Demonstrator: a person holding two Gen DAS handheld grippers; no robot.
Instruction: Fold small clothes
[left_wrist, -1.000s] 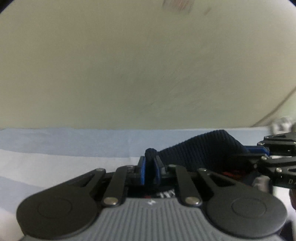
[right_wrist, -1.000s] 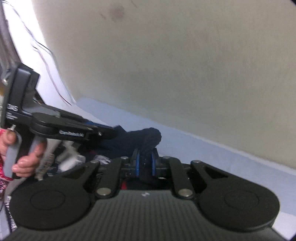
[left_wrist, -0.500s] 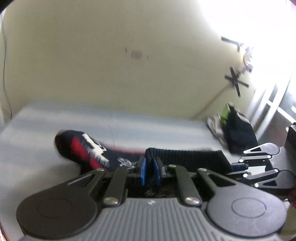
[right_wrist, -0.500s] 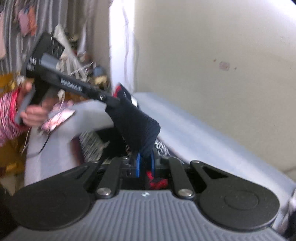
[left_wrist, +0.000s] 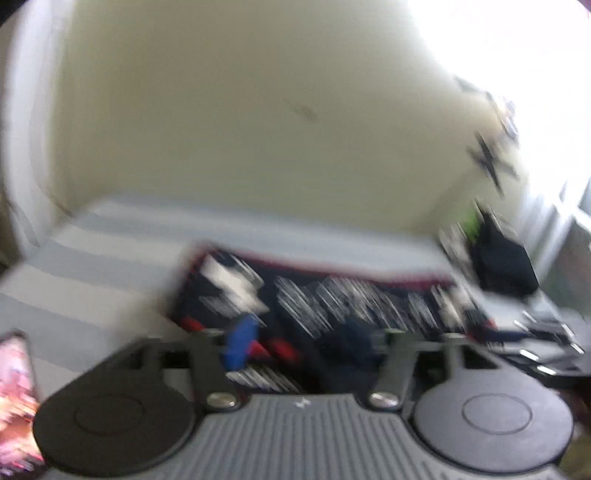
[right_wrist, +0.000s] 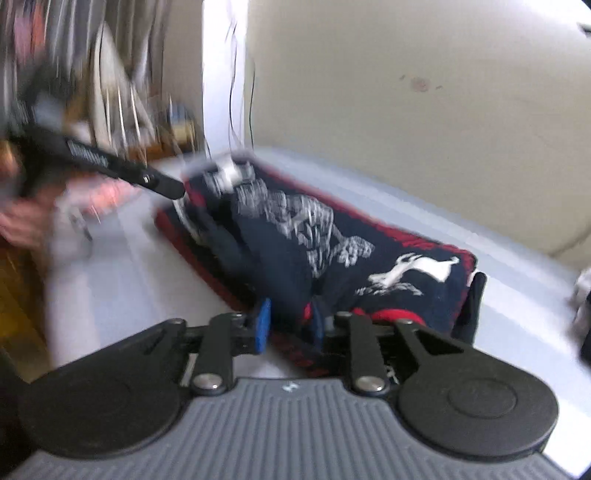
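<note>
Nearest in each wrist view is a tool: the right tool (right_wrist: 288, 325) has its jaws parting, with a dark fold of the garment (right_wrist: 332, 236) between the blue pads, no longer pinched as far as the blur lets one judge; the left tool (left_wrist: 303, 339) is also opening, wider, its left pad (left_wrist: 240, 341) standing clear of the cloth just beyond it, though motion blur hides the other pad. The garment, navy with white print and red trim, lies spread flat on the grey striped bed (right_wrist: 480, 206), its near edge right at both tools, its far edge toward the cream wall (left_wrist: 240, 110). Past the garment's right end, in the left view, a dark heap of clothes (left_wrist: 498, 258) waits by the wall. The step looks like a release after laying the piece out or folding it over. To do it well, let both pairs of jaws open fully before drawing back, and pull out low and straight so no pad snags the knit and drags the fold; then check that the edges lie square before the next fold
</note>
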